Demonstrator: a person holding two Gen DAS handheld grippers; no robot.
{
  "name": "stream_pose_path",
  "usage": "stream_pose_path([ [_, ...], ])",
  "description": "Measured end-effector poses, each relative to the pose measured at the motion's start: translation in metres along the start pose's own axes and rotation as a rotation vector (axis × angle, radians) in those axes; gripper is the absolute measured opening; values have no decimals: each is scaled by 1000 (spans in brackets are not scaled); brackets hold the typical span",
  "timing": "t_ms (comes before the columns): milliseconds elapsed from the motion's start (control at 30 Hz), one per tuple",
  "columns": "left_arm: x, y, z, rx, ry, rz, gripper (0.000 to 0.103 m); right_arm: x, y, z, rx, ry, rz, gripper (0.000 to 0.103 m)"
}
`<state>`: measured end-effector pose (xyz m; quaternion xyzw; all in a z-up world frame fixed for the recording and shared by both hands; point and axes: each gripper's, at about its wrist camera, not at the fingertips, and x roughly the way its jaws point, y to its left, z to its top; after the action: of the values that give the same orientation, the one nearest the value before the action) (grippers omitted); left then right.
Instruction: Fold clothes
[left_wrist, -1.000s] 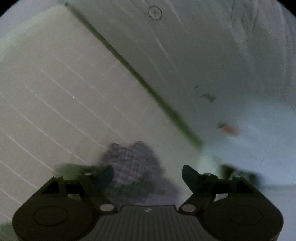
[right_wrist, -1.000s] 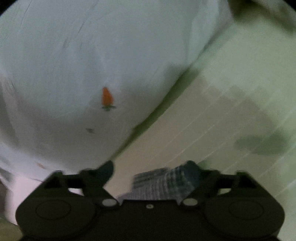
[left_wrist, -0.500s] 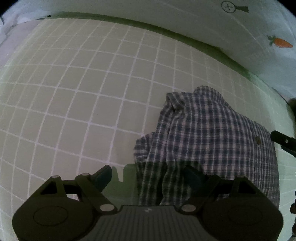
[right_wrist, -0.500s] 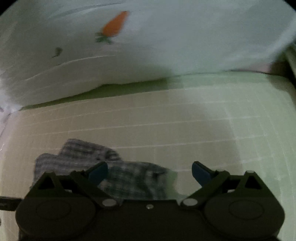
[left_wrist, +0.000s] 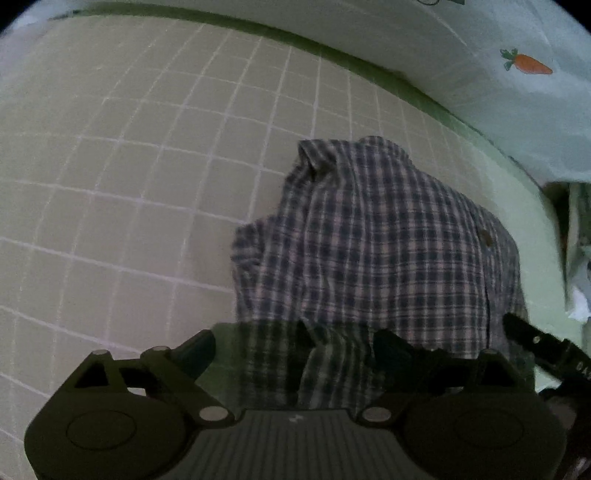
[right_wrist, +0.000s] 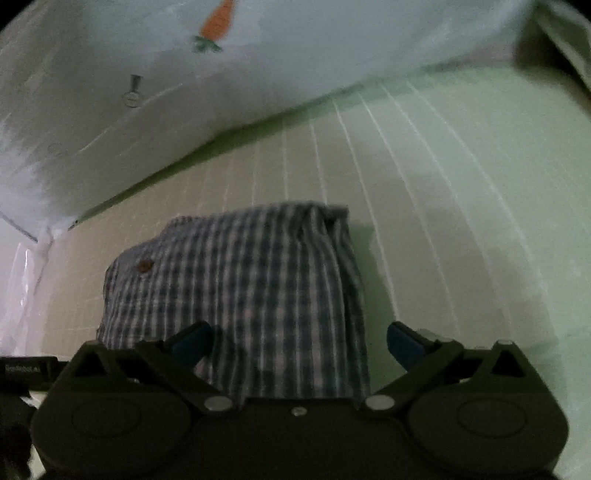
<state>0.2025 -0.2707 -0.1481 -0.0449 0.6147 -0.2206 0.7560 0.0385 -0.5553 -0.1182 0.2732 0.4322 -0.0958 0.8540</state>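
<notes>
Both grippers spread wide, jaws have just been opening, nothing pinched. Left gripper (left_wrist: 293, 352): the near edge of the plaid shirt (left_wrist: 384, 251) sits between its fingers and under them, but the pads don't press on it. Right gripper (right_wrist: 299, 341): same, shirt cloth in the gap, right blue pad clear over bare sheet, left pad over or at the cloth, contact not readable through the blur.

Shirt location: lying on the checked bedsheet (left_wrist: 129, 177), already a compact bundle, collar end pointing away toward the white carrot-print bedding (left_wrist: 480, 74) at the far edge. A button (right_wrist: 144, 264) shows on the top layer. The right gripper's body pokes into the left wrist view at lower right, so the two tools sit just beside each other at the near edge of the shirt.

Step, my read: cloth released on the sheet, fold set down. Bundle looks roughly rectangular but lumpy on the left side, where a loose flap bulges out.

Next move, if another fold is wanted: each gripper needs to close on a near corner, catching all layers, then lift and carry toward the collar together. Risk: grabbing only the top layer and pulling the bundle open. Dim light makes edges hard to pick.
</notes>
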Motion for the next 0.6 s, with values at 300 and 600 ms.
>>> stream_pose_path([
  [300,9,-22,6,100,-17,2,95,26,12,-5,70,27,48,103],
  [600,12,-37,-7,211,-88,55,85,34,38,-10,-14,38,17,103],
])
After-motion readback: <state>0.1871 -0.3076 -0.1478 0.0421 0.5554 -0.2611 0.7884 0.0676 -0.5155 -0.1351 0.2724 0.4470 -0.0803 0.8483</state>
